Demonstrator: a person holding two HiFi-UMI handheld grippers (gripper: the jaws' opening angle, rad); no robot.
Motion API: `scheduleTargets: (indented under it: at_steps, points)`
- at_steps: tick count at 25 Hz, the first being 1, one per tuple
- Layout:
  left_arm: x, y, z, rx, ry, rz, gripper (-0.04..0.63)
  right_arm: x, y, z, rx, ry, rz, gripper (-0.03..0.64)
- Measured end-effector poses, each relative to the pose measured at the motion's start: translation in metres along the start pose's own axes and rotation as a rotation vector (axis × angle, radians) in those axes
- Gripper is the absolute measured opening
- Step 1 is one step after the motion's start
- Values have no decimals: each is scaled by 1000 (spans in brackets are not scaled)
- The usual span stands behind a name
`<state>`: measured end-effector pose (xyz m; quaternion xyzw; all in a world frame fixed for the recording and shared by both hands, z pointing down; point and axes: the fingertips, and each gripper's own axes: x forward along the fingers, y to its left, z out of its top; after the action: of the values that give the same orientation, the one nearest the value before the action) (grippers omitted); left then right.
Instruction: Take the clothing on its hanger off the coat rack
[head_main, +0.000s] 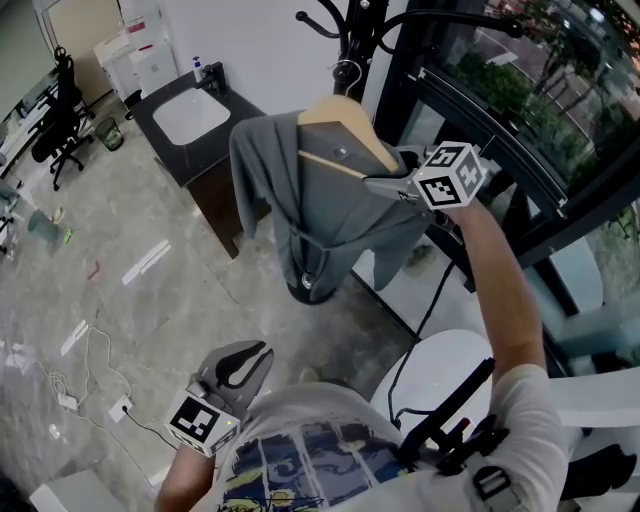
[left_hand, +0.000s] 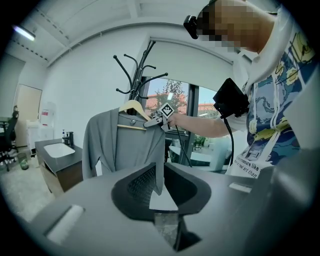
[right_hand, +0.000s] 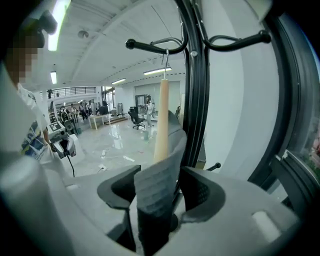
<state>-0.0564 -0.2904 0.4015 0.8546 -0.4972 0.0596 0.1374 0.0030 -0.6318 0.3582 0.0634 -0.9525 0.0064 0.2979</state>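
A grey garment (head_main: 320, 215) hangs on a wooden hanger (head_main: 345, 125), whose metal hook (right_hand: 165, 55) sits over an arm of the black coat rack (head_main: 350, 30). My right gripper (head_main: 385, 185) is raised to the hanger's right shoulder. In the right gripper view its jaws (right_hand: 159, 172) stand wide around the cloth-covered shoulder (right_hand: 157, 187), with a dark gap by the right pad, so the grip is not firm. My left gripper (head_main: 245, 362) hangs low near my body, open and empty. The left gripper view shows the garment (left_hand: 120, 145) and rack (left_hand: 137, 75) from a distance.
A dark cabinet with a white sink (head_main: 195, 115) stands just left of the rack. Black window frames (head_main: 500, 130) run close on the right. Cables (head_main: 90, 380) lie on the marble floor at left, and an office chair (head_main: 65, 130) stands far left.
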Motion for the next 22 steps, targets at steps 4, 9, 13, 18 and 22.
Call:
scheduleTargets:
  at_steps: [4, 9, 13, 18, 22]
  points:
    - [-5, 1, -4, -8, 4, 19, 54, 3, 4, 6, -26, -8, 9, 134]
    - [-17, 3, -7, -17, 0, 35, 54, 0, 3, 9, -40, -5, -36, 6]
    - [-25, 5, -13, -23, 6, 39, 54, -6, -1, 10, -34, -7, -93, 5]
    - [-38, 6, -19, -28, 1, 39, 54, -11, 3, 11, -23, 12, -128, 5]
    - [-50, 8, -23, -31, -6, 35, 54, -17, 9, 17, -20, 15, -148, 5]
